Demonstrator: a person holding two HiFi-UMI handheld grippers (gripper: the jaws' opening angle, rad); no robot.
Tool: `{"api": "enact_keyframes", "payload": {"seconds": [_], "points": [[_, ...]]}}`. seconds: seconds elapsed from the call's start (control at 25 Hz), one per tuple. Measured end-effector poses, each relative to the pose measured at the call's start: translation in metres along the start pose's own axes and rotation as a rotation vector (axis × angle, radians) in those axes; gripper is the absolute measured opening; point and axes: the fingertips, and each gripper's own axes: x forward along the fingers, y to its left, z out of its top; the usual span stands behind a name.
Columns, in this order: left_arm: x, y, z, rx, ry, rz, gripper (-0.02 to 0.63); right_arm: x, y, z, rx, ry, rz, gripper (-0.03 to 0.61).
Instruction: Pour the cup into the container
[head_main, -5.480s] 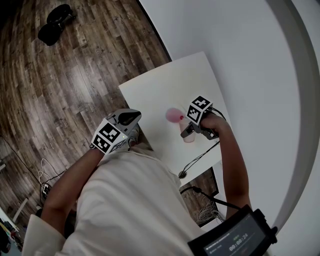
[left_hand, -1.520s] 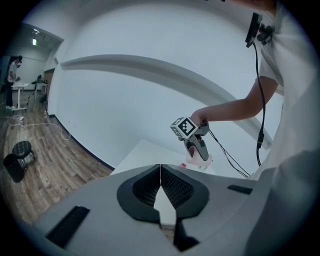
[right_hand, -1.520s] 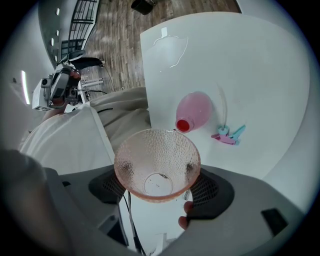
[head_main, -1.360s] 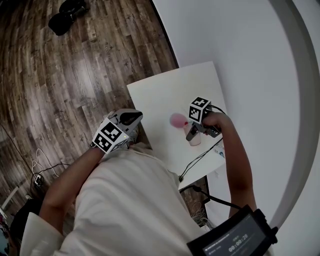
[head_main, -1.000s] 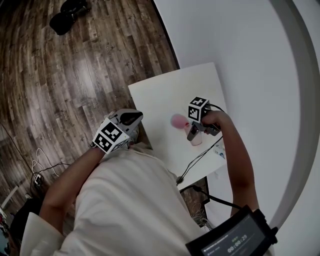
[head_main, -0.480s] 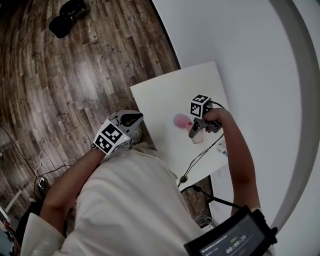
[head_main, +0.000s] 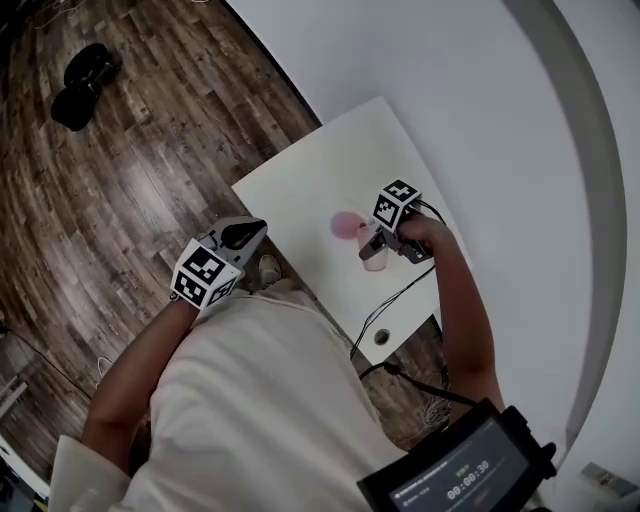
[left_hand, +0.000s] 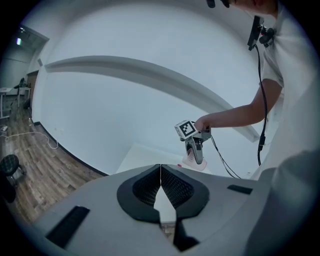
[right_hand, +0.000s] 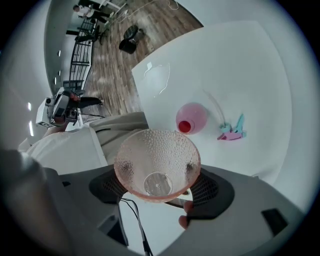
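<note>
The white table (head_main: 320, 160) carried a pink container (right_hand: 196, 115); in the right gripper view, a small pink-and-teal object (right_hand: 231, 131) lay at its three o'clock.

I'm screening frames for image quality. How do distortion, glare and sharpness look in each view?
Head view: strong fisheye bends the wooden plank floor; even light, sharp. Left gripper view: dark vignetted corners, and the shut left hand-held gripper fills the lower frame. Right gripper view: a pale reflection glares on the white table; the translucent pink dimpled cup is crisp.

White short-sleeved shirt (head_main: 250, 400) — left hand-held gripper (head_main: 260, 228), right hand-held gripper (head_main: 369, 250) — grey, black-and-white markers.
</note>
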Motion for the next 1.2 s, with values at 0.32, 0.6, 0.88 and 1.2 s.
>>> {"api": "enact_keyframes", "payload": {"seconds": [0.32,0.6,0.88,1.2], "points": [[-0.012,0.015,0.017,0.055,0.003,-0.091,0.011,-0.003,0.023,0.015,0.104,-0.344,-0.067,0.373],[-0.005,0.026,0.026,0.075,0.001,-0.136,0.011,-0.021,0.048,0.021,0.141,-0.669,-0.184,0.373],[0.008,0.013,0.036,0.077,0.014,-0.194,0.011,-0.044,0.059,0.013,0.141,-0.926,-0.258,0.373],[0.009,-0.002,0.053,0.016,-0.002,-0.233,0.009,-0.066,0.070,0.008,0.095,-1.114,-0.349,0.373]]}}
